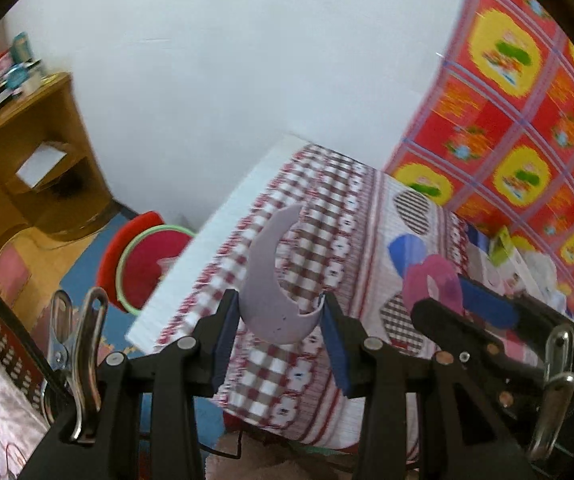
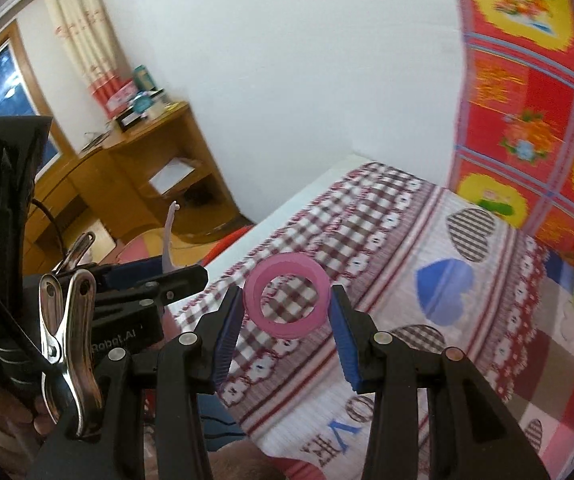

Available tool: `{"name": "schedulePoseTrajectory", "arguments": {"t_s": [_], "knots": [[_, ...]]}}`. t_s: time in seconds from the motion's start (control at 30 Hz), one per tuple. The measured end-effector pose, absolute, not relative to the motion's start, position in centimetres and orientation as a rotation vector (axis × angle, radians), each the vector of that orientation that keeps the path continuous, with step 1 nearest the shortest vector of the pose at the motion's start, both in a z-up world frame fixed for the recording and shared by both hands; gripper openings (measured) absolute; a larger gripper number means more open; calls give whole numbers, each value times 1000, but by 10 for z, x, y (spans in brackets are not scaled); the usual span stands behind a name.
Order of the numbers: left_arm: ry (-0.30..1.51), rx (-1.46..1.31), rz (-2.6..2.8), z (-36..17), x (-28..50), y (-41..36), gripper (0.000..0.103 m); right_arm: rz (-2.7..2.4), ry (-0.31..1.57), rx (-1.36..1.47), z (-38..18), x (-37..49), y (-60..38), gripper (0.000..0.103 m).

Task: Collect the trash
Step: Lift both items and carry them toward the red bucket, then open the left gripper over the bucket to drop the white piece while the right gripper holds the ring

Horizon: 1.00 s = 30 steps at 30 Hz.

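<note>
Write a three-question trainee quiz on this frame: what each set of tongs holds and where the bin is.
1. True or false: the left tongs are clamped on a pale crescent-shaped piece.
2. What do the right tongs hold? A) pink ring B) blue heart C) white card
3. Fill in: the red bin stands on the floor beside the ____.

Key: 1 true; 2 A; 3 bed.

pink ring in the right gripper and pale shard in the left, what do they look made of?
Pink ring: probably plastic or a tape roll, matte, even wall, hollow centre. Pale shard: thin, curved, jagged rim, faint speckles, matte; looks like eggshell or brittle plastic. Blur leaves both open.
</note>
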<state>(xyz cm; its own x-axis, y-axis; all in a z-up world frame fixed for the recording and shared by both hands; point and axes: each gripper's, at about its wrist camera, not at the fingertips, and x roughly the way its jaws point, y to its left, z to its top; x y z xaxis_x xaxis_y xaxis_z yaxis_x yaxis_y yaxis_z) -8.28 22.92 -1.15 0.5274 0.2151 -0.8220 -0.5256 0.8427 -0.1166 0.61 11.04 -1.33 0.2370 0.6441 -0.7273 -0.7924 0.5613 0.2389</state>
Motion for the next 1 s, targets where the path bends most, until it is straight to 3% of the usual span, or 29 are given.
{"name": "schedulePoseTrajectory", "arguments": {"t_s": [1.0], "knots": [[927, -467, 621, -42, -122, 428, 42, 1104, 974, -320, -51, -10, 327, 44]]}}
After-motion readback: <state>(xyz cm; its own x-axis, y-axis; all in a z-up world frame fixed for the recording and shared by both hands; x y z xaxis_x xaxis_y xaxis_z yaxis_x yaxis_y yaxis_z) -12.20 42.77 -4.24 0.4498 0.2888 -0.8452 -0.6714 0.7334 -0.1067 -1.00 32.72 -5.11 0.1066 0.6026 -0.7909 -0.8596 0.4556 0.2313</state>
